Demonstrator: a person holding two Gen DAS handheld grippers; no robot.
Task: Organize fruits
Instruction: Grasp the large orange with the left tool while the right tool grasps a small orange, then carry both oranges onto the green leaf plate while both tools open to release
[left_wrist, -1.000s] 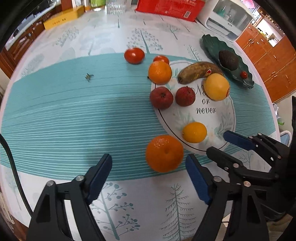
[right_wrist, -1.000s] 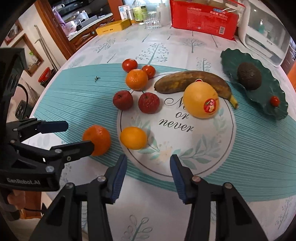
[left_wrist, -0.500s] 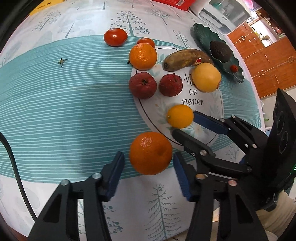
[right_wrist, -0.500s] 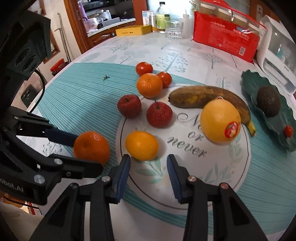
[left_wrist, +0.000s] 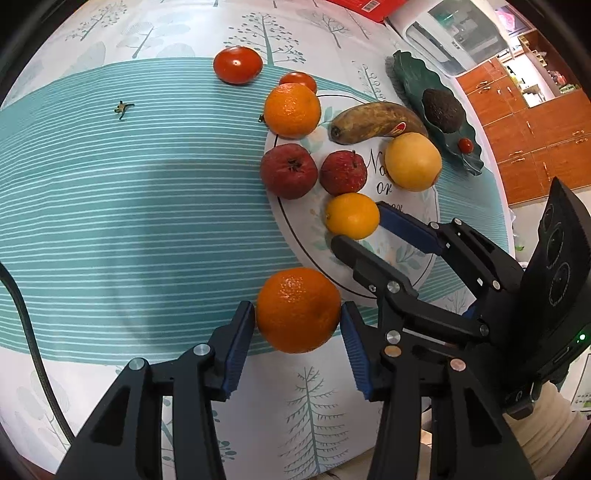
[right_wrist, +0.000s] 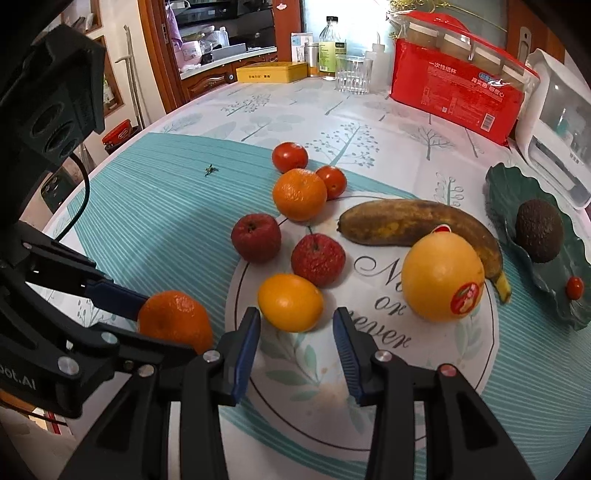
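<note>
Left gripper (left_wrist: 297, 320): jaws just closing, clamped on mandarin (left_wrist: 298, 309). Right gripper (right_wrist: 295, 334): jaws apart, straddling small orange (right_wrist: 290, 302).

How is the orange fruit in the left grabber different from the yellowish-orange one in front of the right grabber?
The deep orange mandarin is darker and bumpier; the smooth yellow-orange citrus is paler. The mandarin looks bigger, though it is nearer the camera. The mandarin sits off the round white printed plate, on the tablecloth; the citrus lies on the plate. The left gripper has just closed onto the mandarin; the citrus sits just beyond the right gripper, ungripped. Both are round citrus fruits.
</note>
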